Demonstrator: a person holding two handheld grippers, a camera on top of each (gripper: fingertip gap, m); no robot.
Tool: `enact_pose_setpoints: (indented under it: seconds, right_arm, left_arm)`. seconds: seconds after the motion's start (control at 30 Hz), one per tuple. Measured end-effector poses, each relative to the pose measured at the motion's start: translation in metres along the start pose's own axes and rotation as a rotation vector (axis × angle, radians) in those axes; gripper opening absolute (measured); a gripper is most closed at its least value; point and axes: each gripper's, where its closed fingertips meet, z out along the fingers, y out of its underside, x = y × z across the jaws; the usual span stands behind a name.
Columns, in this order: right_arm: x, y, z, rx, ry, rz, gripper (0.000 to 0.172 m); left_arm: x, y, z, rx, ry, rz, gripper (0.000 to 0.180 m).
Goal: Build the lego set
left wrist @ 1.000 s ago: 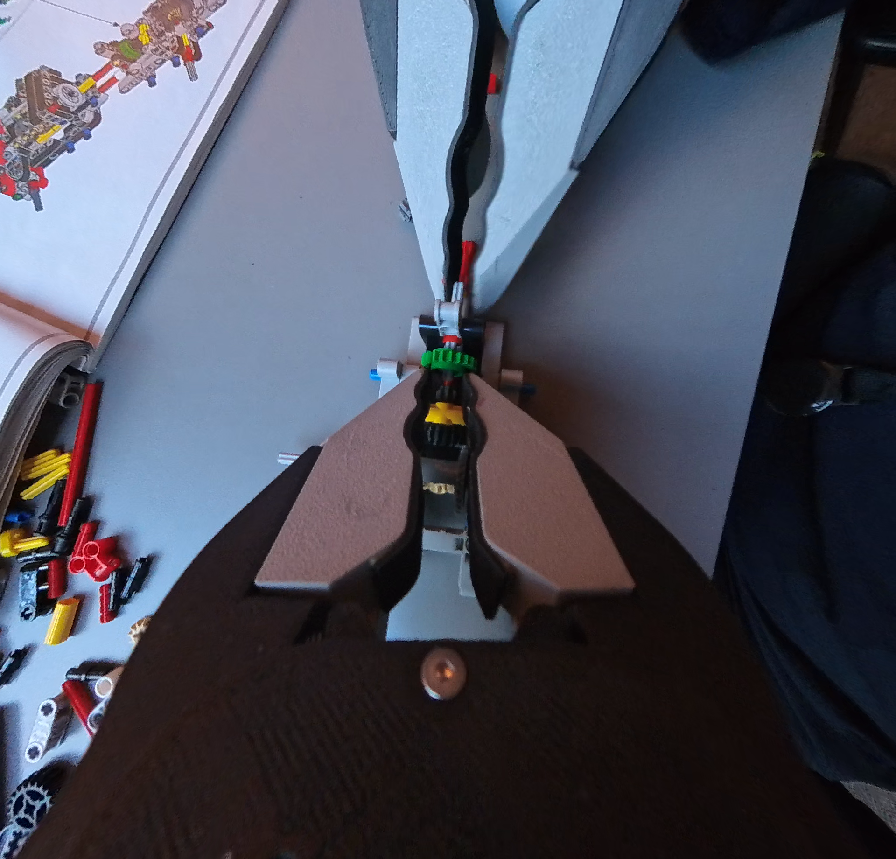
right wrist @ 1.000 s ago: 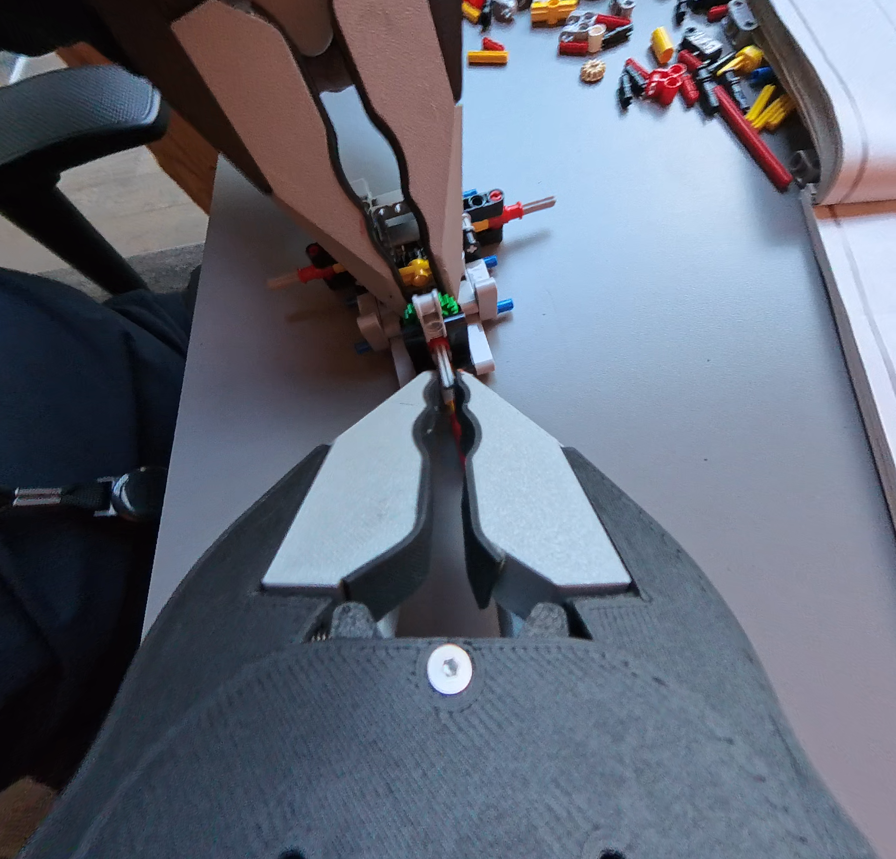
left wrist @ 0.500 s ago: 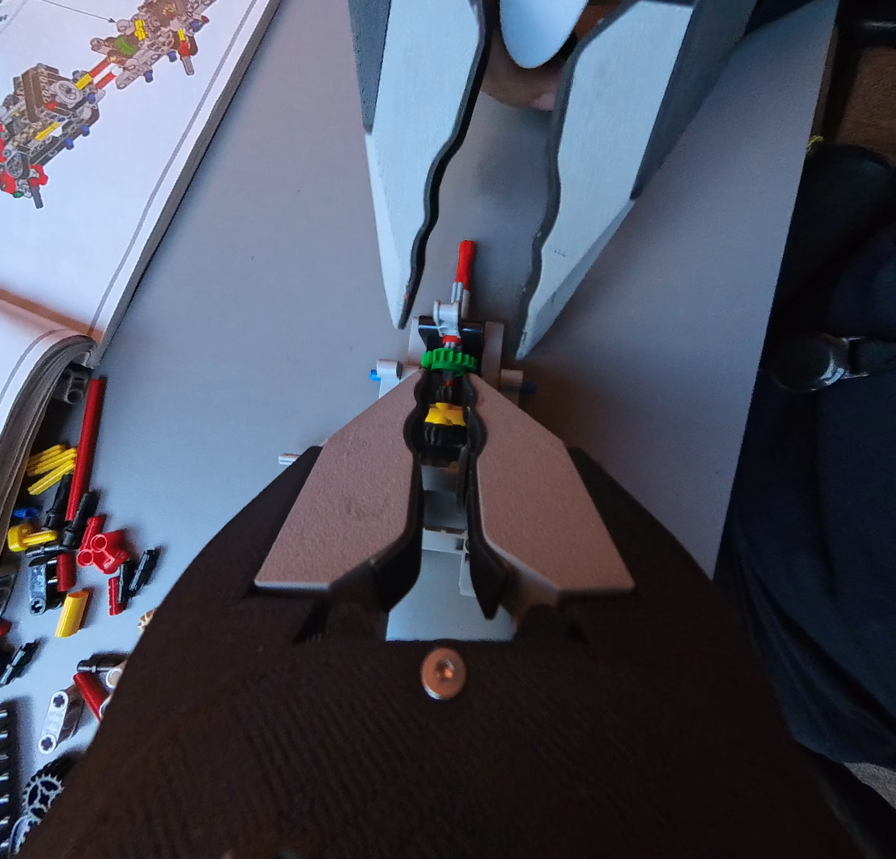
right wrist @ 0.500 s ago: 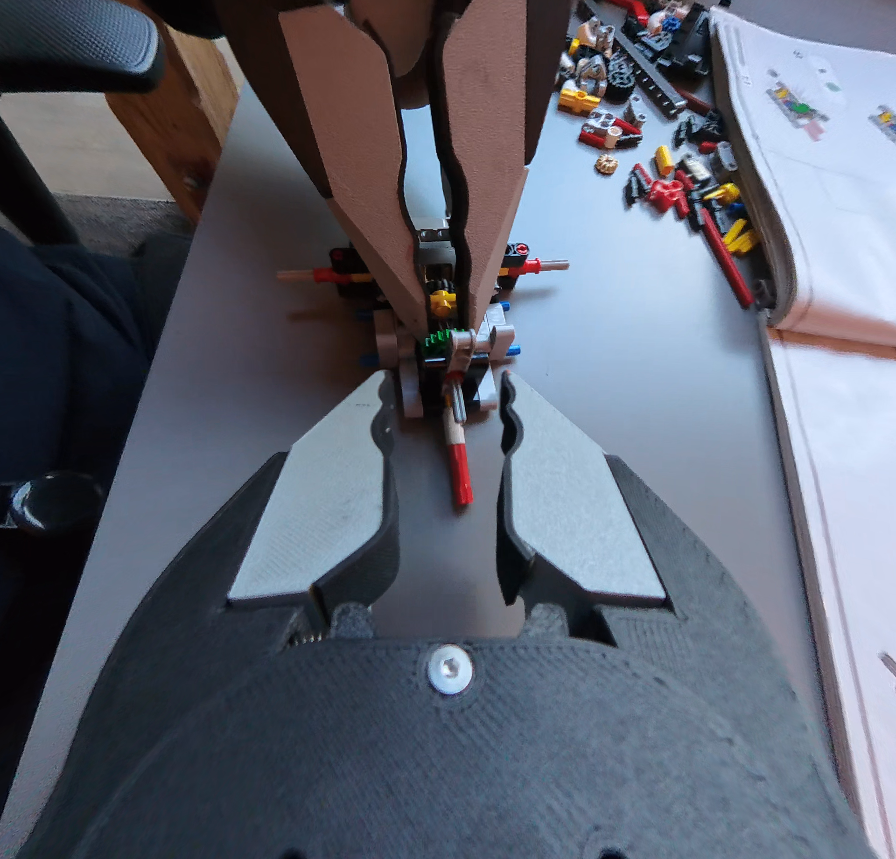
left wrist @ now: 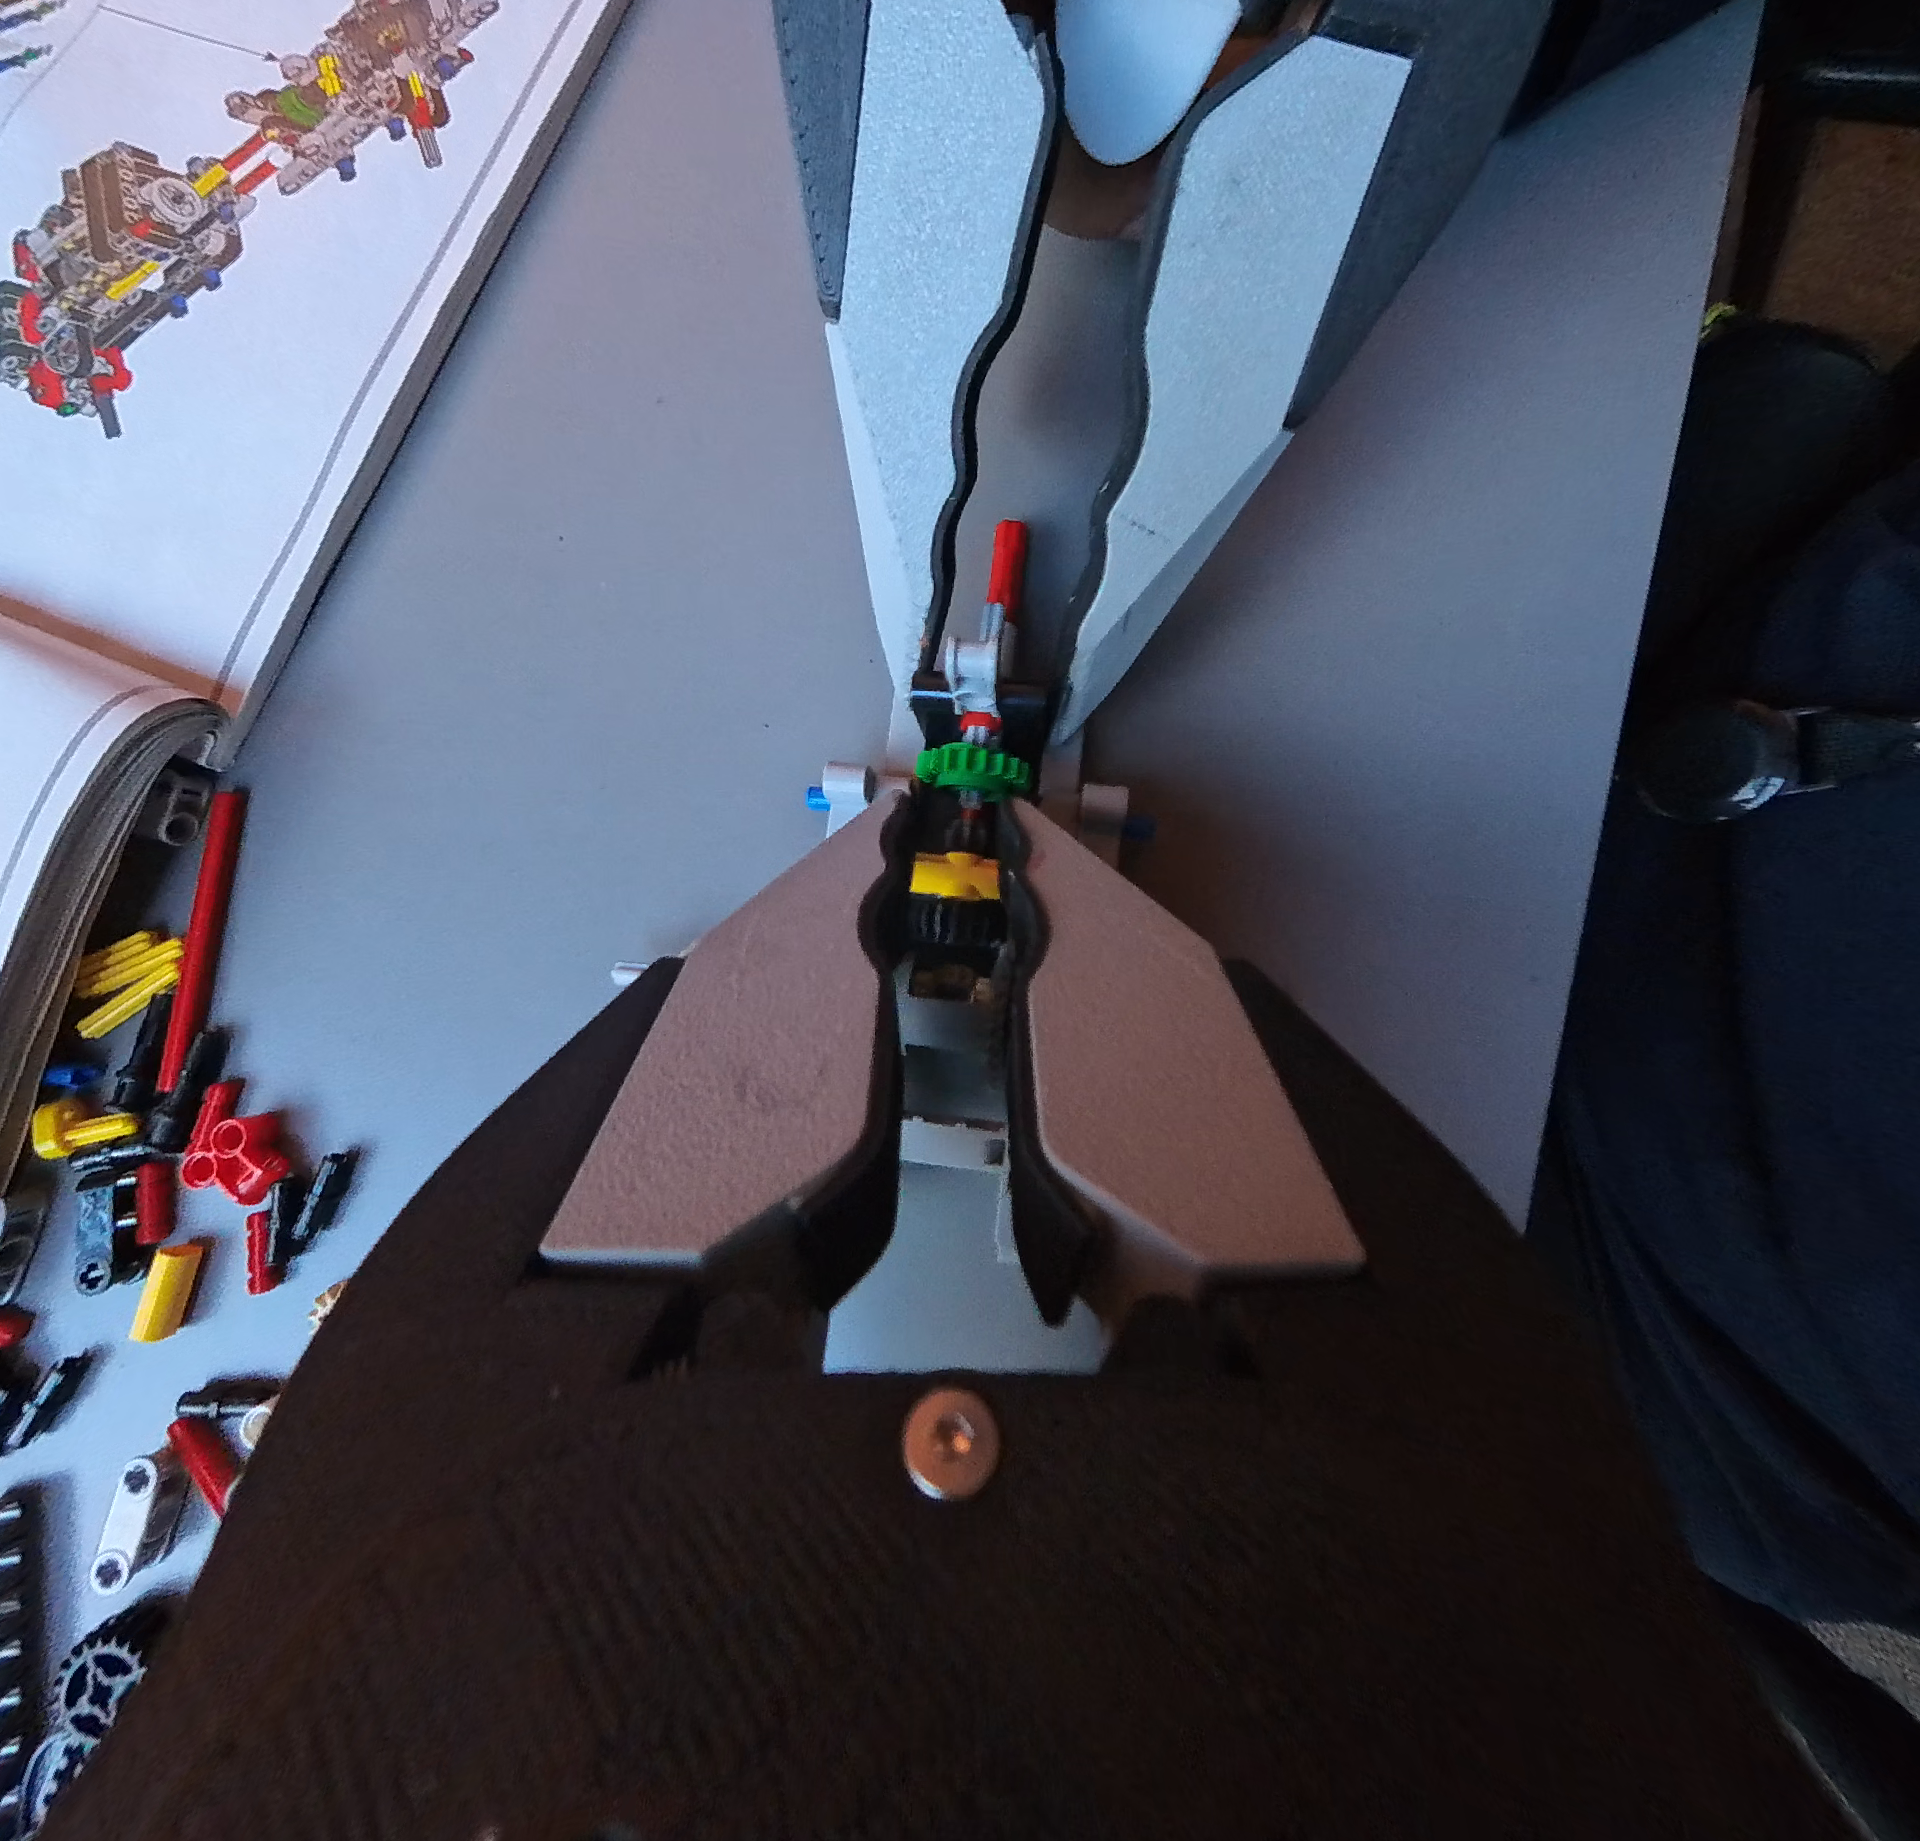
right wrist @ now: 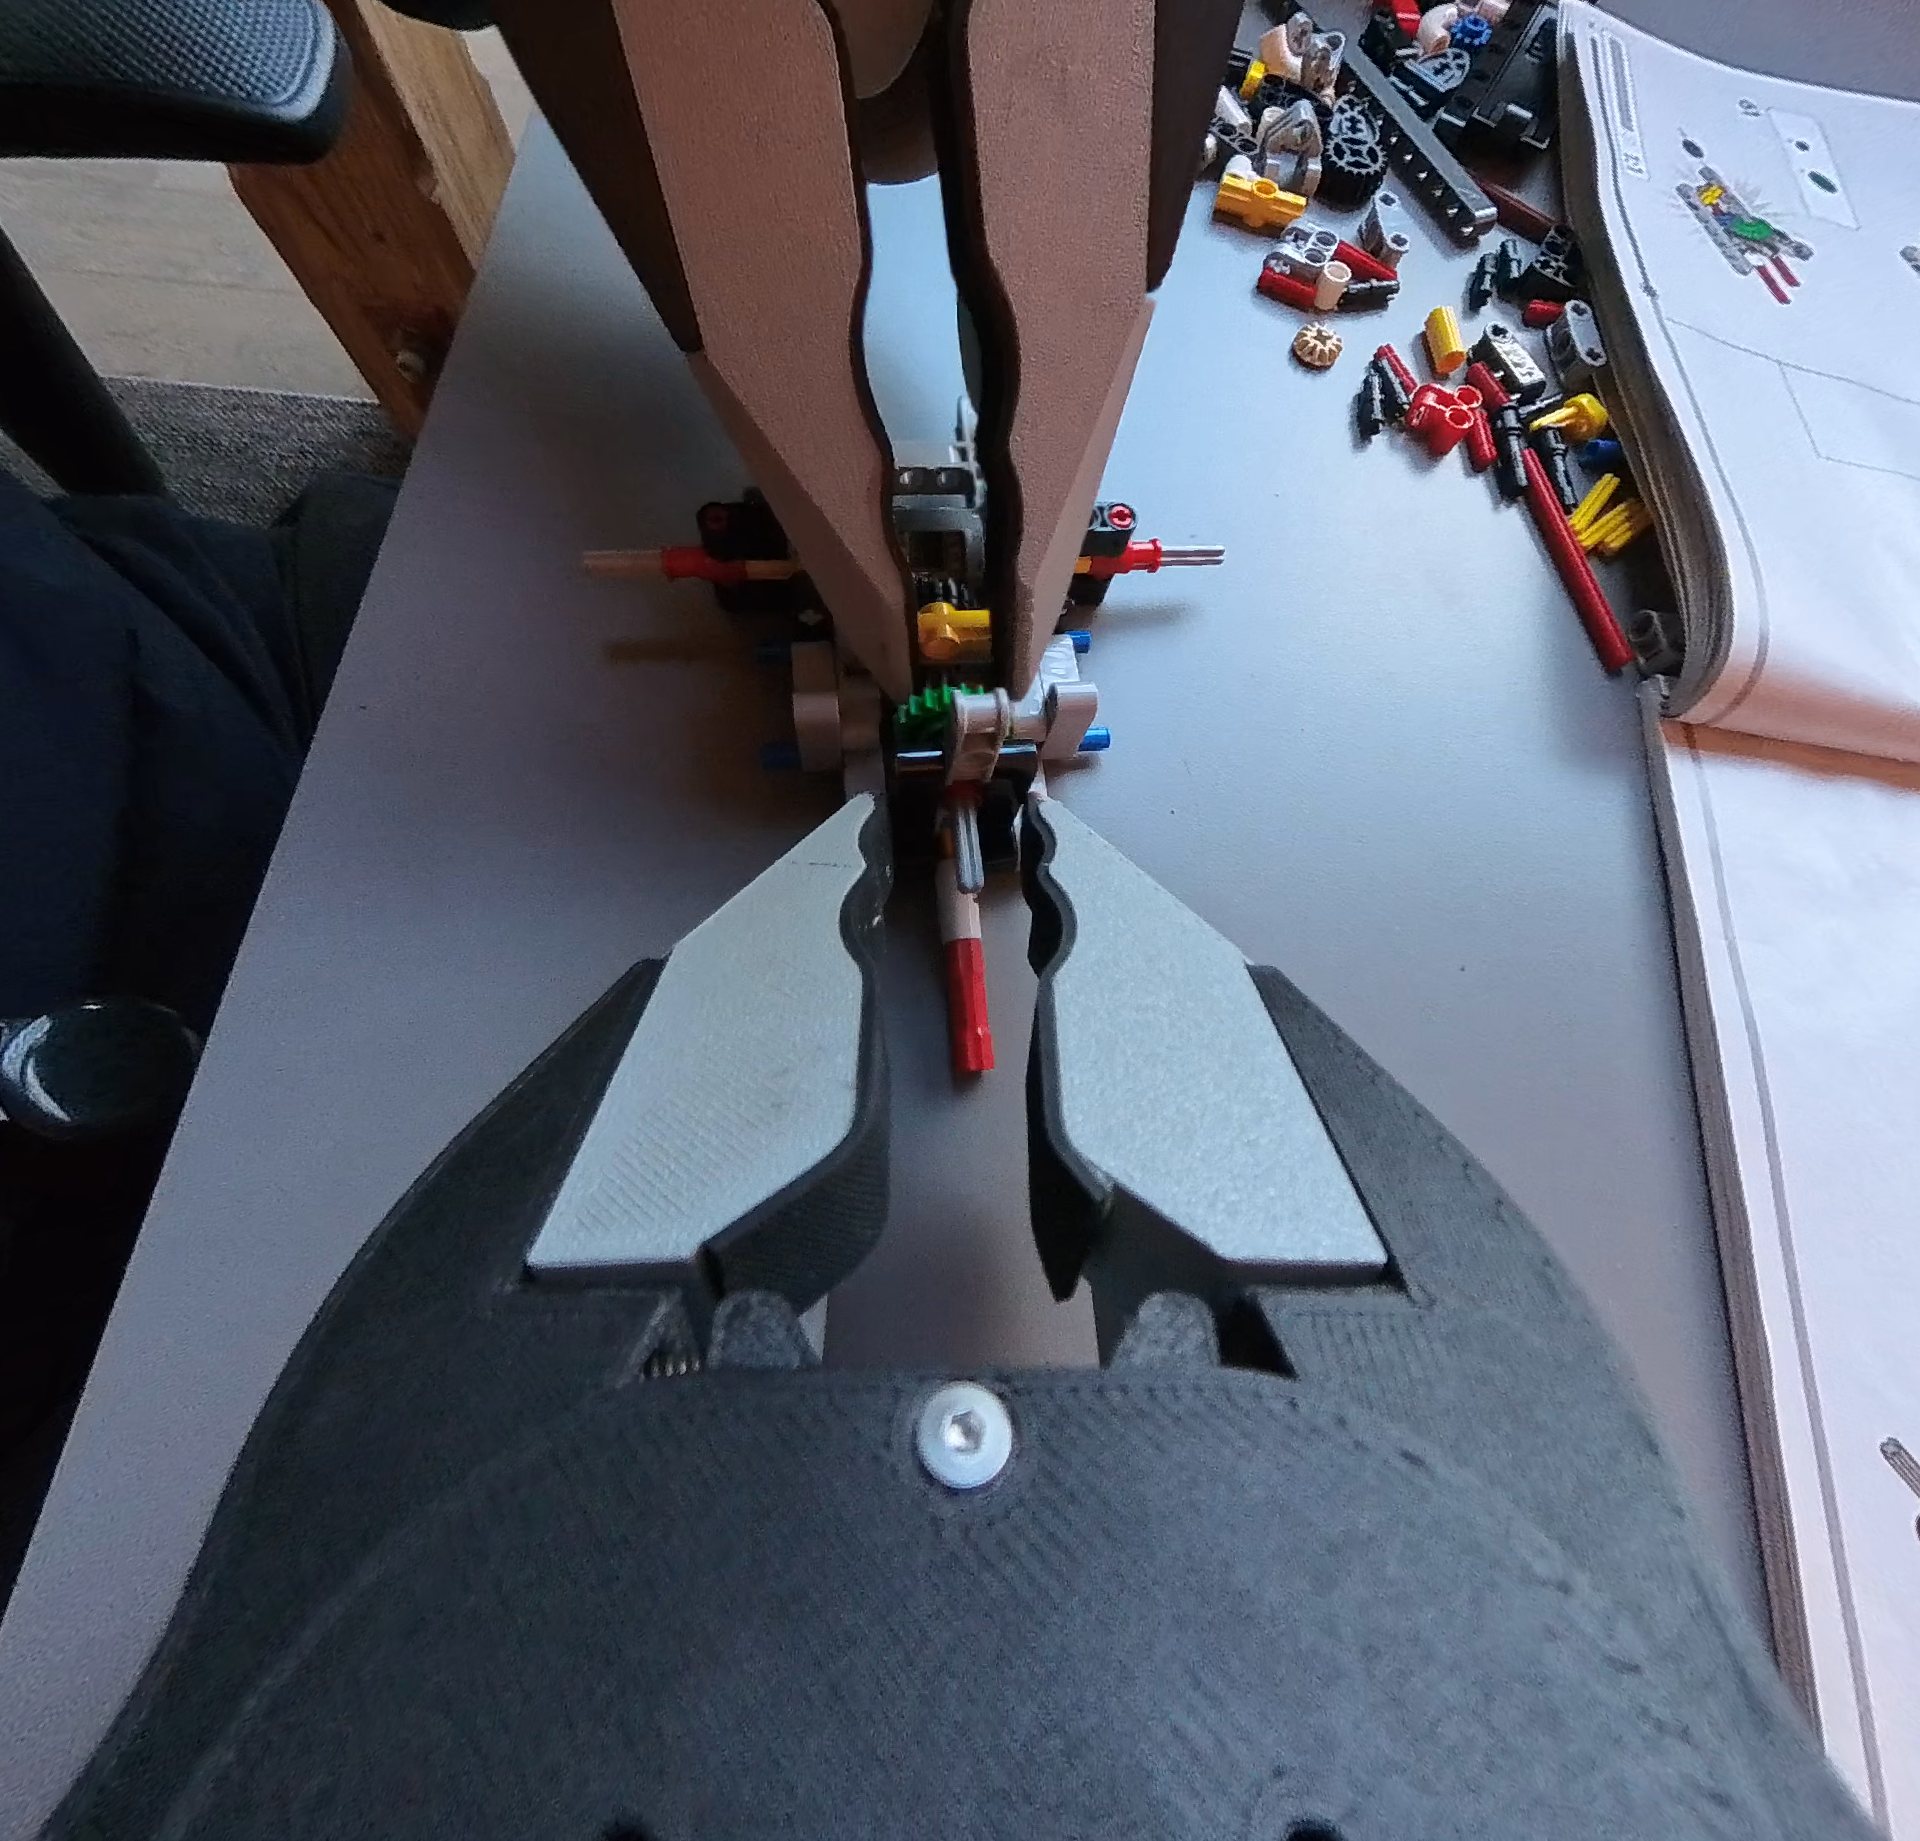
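In the left wrist view, my left gripper (left wrist: 961,825) has its brown fingers (left wrist: 769,1043) pinching the small brick assembly (left wrist: 951,918) on the counter (left wrist: 582,648). The black and yellow middle part sits between the two pads and both press on it. Just ahead of the fingertips is a green gear (left wrist: 975,775), then a grey connector (left wrist: 975,661), and from it a red axle (left wrist: 1004,567) runs straight away from me, its long axis on the line of my fingers. The grey fingers of the right gripper (left wrist: 992,690) come from the opposite side and stand on both sides of this axle.

In the right wrist view, the right gripper (right wrist: 956,835) is partly spread — the red axle (right wrist: 966,1002) lies between the fingers (right wrist: 758,1053) and points back toward the camera, with counter visible on each side of it, so the pads do not touch the axle. The fingertips reach the black front block of the assembly (right wrist: 935,731); if they press on it I cannot tell. This gripper is the nearer one to the axle. Loose bricks (right wrist: 1455,389) and an open instruction booklet (right wrist: 1787,420) lie well to the right of the fingers.
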Motion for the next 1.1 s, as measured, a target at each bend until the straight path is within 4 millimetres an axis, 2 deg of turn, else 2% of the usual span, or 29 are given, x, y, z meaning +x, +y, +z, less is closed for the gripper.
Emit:
enact_pose_setpoints:
  seconds: [0.23,0.33,0.73,0.8,0.9,1.1]
  right_arm:
    - [-0.0005,0.0002,0.0,0.001,-0.011,0.005,0.022]
    - [-0.0005,0.0004,-0.0002,0.002,-0.012,0.001,0.022]
    - [-0.0003,0.0005,-0.0003,0.002,-0.025,0.017,0.021]
    - [-0.0004,0.0005,-0.0002,0.003,-0.027,0.017,0.021]
    - [-0.0006,0.0005,-0.0001,0.003,-0.03,0.02,0.021]
    - [-0.0003,0.0008,0.0,0.001,-0.039,0.033,0.021]
  left_arm:
    - [0.0043,-0.0008,-0.0007,0.018,0.032,0.029,0.007]
    - [0.0039,0.0005,-0.0021,0.02,0.043,0.037,0.0]
    - [0.002,-0.0005,0.0013,0.019,0.042,0.039,0.0]
    - [-0.0025,-0.0005,0.0008,0.017,0.015,0.036,0.009]
    - [0.002,-0.0012,0.001,0.022,0.041,0.042,0.003]
    - [0.0009,-0.0011,0.0023,0.02,0.033,0.041,0.003]
